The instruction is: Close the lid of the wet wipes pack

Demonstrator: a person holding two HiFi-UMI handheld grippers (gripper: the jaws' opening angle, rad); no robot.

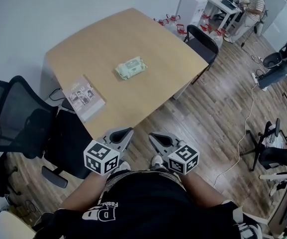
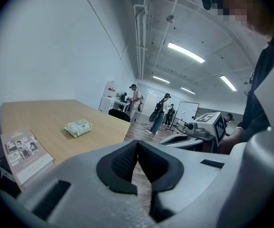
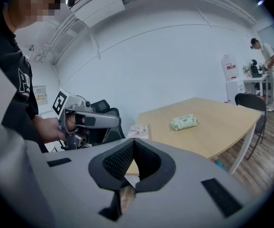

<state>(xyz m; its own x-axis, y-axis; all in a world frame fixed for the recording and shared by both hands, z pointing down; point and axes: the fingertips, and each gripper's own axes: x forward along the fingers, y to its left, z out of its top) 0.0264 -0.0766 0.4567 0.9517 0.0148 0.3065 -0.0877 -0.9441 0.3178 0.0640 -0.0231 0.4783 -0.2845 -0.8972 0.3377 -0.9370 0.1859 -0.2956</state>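
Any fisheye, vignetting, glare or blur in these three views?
Head view: mild bend at the edges, even light, wet wipes pack sharp but small. Left gripper view: strong fisheye, dark round vignette, ceiling lights blown out. Right gripper view: same fisheye and vignette, light even.

light wooden table (image 1: 148,59) with a booklet (image 1: 84,97) lying near its left edge, and a black mesh office chair (image 1: 19,116) right beside that corner. another black chair (image 1: 203,43) sits at the far side, and way back a person in a striped shirt (image 1: 252,6) stands by a white desk (image 1: 218,6). a white cable (image 1: 246,118) snakes across the wood floor (image 1: 203,113).
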